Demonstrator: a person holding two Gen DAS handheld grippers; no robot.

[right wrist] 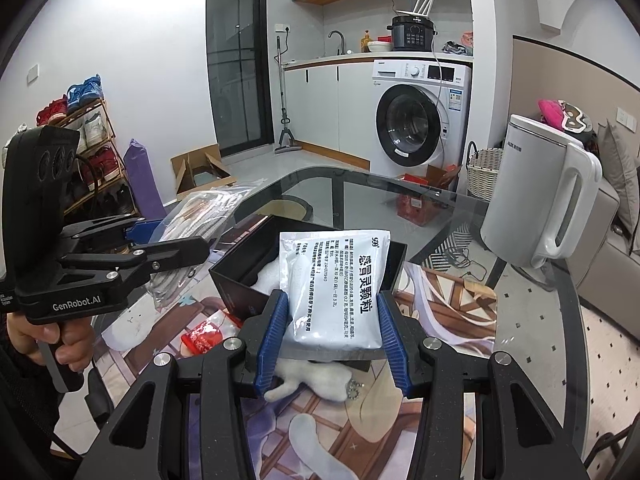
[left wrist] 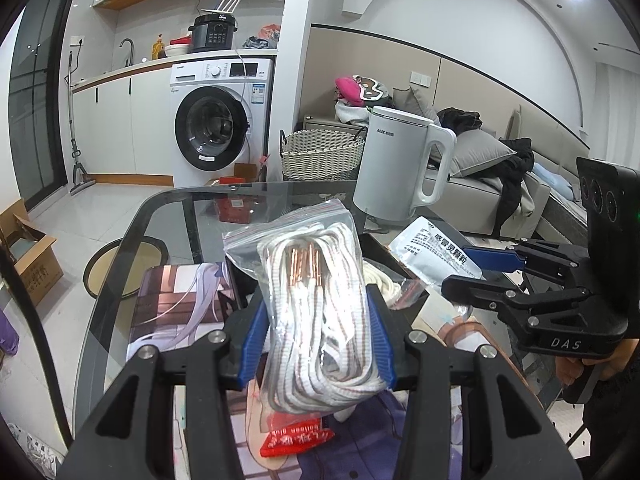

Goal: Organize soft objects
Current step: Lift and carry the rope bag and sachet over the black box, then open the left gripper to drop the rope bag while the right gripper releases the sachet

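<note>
Left wrist view: the left gripper [left wrist: 316, 336] has its blue pads pressed against both sides of a clear zip bag of white cord [left wrist: 316, 304], holding it upright above the glass table [left wrist: 168, 216]. Copper-coloured tips show near the top of the cord bundle. Directly below the bag, a small red packet [left wrist: 296, 438] lies on the printed mat [left wrist: 176, 304]. The black box [left wrist: 380, 252] sits just behind the bag, largely hidden by it, with more white cord showing inside. To the right of the box, the right gripper [left wrist: 468, 276] carries a silver sachet [left wrist: 436, 252] with black print; a hand [left wrist: 588, 364] grips its handle. The white kettle [left wrist: 400, 168] stands behind the box, near the table's far edge.

Right wrist view: the right gripper [right wrist: 332, 336] is narrowed onto the silver sachet [right wrist: 336, 288], both blue pads against its edges, the sachet raised in front of the black box [right wrist: 248, 268]. White material lies inside the box, though what it is I cannot quite tell. In front of the box, under the sachet, a white plush toy [right wrist: 312, 378] lies on the mat [right wrist: 452, 304]. The red packet [right wrist: 202, 338] lies to the left of the box. Further left, the left gripper [right wrist: 188, 240] holds the bag of cord [right wrist: 200, 212], a hand [right wrist: 52, 340] on its grip. The kettle [right wrist: 536, 196] stands to the right of the box.
</note>
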